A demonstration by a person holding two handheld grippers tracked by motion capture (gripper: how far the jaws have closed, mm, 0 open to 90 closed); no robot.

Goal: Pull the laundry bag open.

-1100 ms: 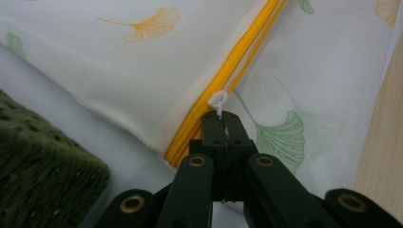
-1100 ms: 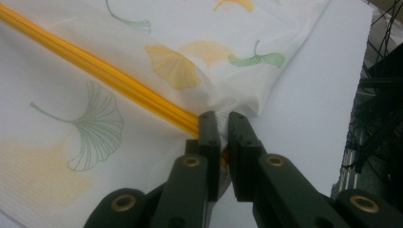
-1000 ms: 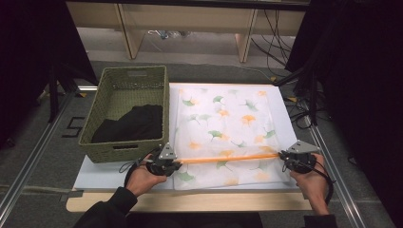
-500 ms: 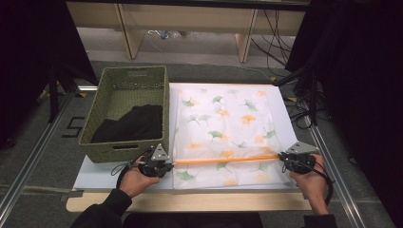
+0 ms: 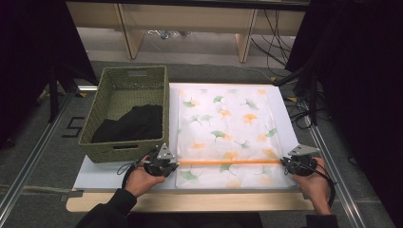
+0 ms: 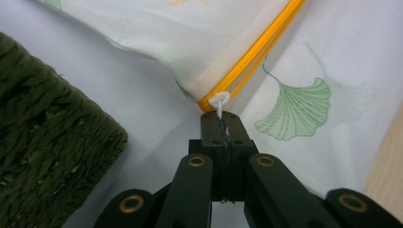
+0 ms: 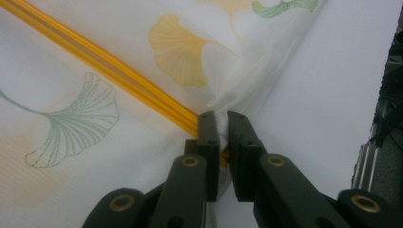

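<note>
Black jaws of our left gripper clamp white zipper pull at left end of orange zipper. Our right gripper pinches mesh laundry bag edge at zipper's right end. Bag lies flat on white board, leaf-printed. Beyond left gripper, just beside bag, green wicker basket holds black cloth.

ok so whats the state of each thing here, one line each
mesh bag: flat on the board, zipper side up
zipper: closed, stretched straight between the grippers
zipper pull: at the left end, pinched
left gripper: shut on the zipper pull
right gripper: shut on the bag's fabric at the zipper's other end
basket: upright, open top
black cloth: crumpled inside the basket
</note>
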